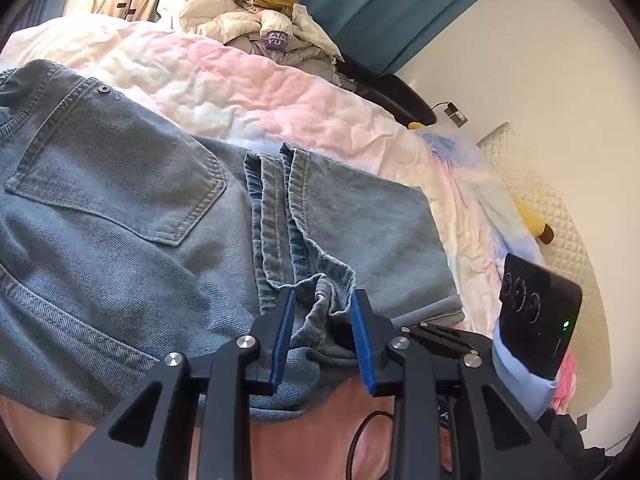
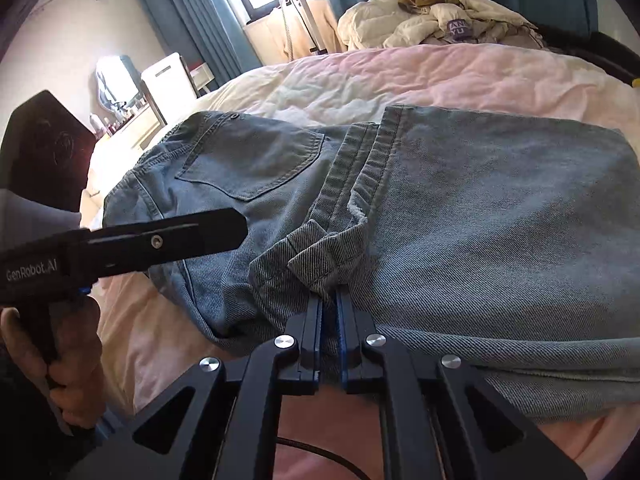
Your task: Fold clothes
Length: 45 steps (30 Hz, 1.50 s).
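Bedspread [image 2: 360,80] w/ jeans [image 2: 500,220]; jacket pile [image 2: 432,20] behind, well apart.

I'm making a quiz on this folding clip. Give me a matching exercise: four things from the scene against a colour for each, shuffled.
Things:
1. jeans
2. curtains
3. gripper pads
4. puffy jacket pile

Colours:
A. cream
B. bright blue
C. teal
D. faded denim blue

Pairs: 1-D, 2-C, 3-B, 4-A
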Each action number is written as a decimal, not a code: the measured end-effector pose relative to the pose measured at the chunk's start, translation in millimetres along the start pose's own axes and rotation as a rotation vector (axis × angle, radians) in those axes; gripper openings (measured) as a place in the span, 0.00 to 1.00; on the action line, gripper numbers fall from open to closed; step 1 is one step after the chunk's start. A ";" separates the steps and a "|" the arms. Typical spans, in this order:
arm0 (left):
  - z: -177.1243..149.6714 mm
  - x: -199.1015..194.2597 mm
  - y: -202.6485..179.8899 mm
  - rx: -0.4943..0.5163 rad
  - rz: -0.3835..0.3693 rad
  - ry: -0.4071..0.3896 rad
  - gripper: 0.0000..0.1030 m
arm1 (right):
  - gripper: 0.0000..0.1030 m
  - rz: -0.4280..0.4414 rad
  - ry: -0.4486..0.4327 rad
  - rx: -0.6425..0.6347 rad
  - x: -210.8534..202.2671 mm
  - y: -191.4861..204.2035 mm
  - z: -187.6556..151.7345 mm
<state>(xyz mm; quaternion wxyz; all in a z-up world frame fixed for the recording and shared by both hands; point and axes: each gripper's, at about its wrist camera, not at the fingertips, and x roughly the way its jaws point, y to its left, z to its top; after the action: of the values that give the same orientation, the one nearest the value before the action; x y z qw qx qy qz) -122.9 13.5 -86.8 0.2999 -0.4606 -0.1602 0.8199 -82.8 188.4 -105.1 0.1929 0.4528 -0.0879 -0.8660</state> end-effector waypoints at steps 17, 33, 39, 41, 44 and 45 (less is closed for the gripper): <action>-14.5 -97.2 54.6 -0.271 0.221 -0.173 0.36 | 0.19 0.012 -0.117 0.077 -25.1 -3.9 7.4; -33.5 -114.3 119.5 -0.625 0.258 -0.235 0.72 | 0.19 -0.055 -0.113 0.084 -30.3 -6.6 -1.2; -36.8 -111.8 125.0 -0.694 0.254 -0.233 0.72 | 0.19 -0.062 -0.096 0.093 -23.8 -8.6 -1.2; -37.5 -114.4 118.4 -0.683 0.277 -0.238 0.72 | 0.19 -0.064 -0.089 0.096 -21.1 -9.2 -1.2; -39.7 -114.0 113.9 -0.679 0.315 -0.230 0.72 | 0.19 -0.060 -0.078 0.103 -17.9 -9.2 -1.4; -40.9 -113.1 113.4 -0.683 0.327 -0.223 0.72 | 0.19 -0.060 -0.076 0.105 -17.1 -9.3 -1.7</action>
<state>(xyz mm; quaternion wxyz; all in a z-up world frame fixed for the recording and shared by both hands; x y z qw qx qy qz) -82.3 -146.5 -94.8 -0.0243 -0.4613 -0.3798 0.8015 -75.0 204.0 -96.3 0.1397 0.4313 -0.1268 -0.8822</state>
